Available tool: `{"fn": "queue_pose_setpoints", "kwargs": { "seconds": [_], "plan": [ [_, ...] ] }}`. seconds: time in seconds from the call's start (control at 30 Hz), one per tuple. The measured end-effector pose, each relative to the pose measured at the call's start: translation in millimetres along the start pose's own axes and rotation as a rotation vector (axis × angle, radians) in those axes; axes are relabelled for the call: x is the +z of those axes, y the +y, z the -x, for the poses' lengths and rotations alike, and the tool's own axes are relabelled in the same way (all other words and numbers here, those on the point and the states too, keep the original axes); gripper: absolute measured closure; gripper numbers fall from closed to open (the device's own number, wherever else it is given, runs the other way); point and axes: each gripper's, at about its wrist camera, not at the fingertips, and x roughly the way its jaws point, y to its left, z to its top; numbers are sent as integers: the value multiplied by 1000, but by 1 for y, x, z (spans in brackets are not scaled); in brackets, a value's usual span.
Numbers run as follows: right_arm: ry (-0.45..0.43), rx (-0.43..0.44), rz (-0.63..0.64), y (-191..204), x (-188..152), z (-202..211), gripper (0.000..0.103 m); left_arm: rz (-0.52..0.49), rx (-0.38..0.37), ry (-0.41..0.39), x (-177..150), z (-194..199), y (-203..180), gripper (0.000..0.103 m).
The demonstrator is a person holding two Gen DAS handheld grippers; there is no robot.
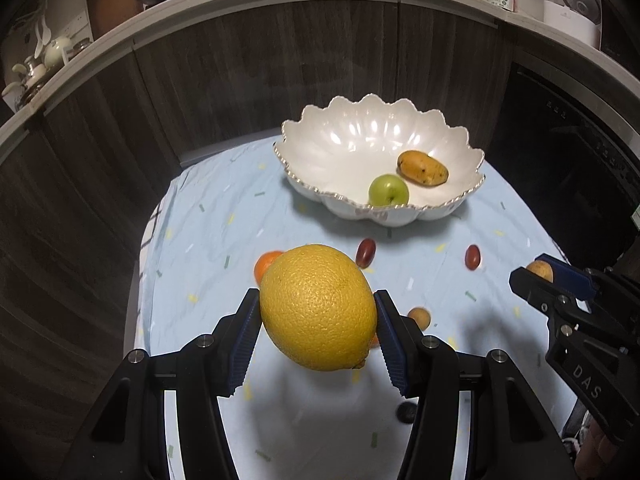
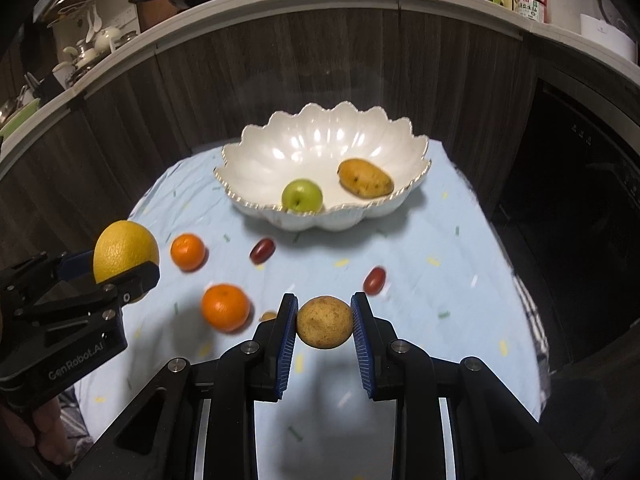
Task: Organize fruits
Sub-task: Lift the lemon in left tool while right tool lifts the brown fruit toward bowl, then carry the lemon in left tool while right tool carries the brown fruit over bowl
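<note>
My left gripper [image 1: 318, 312] is shut on a big yellow citrus fruit [image 1: 318, 306] and holds it above the table; it also shows in the right wrist view [image 2: 124, 250]. My right gripper [image 2: 324, 322] is shut on a small tan round fruit [image 2: 324, 322], lifted off the cloth. A white scalloped bowl [image 1: 344, 136] stands at the back, holding a green apple [image 1: 388, 190] and a spotted yellow mango [image 1: 422, 168]. On the cloth lie two oranges [image 2: 226, 307] [image 2: 188, 252], two red grapes [image 2: 262, 250] [image 2: 374, 280] and a small tan fruit [image 1: 419, 317].
The table carries a light blue patterned cloth [image 2: 440, 248]. Dark wood cabinet fronts [image 1: 248, 64] rise behind it, with a counter of pans and bottles above. A dark appliance [image 2: 580, 208] stands to the right. A small dark object [image 1: 406, 412] lies below my left gripper.
</note>
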Motion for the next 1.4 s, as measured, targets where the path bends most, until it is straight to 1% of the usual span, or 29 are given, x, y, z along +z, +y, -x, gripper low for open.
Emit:
{"fn": "queue_pose_setpoints", "kwargs": {
  "seconds": [0.4, 0.7, 0.9, 1.4],
  "plan": [
    [-53, -3, 7, -21, 41, -13, 75, 4, 11, -25, 38, -8, -6, 49],
    [-83, -2, 15, -27, 66, -21, 75, 2, 21, -43, 63, -16, -9, 49],
    [-82, 4, 12, -32, 81, -31, 75, 11, 22, -56, 78, -22, -8, 49],
    [-69, 6, 3, -42, 106, -58, 75, 17, 19, -46, 108, -55, -4, 49]
  ]
}}
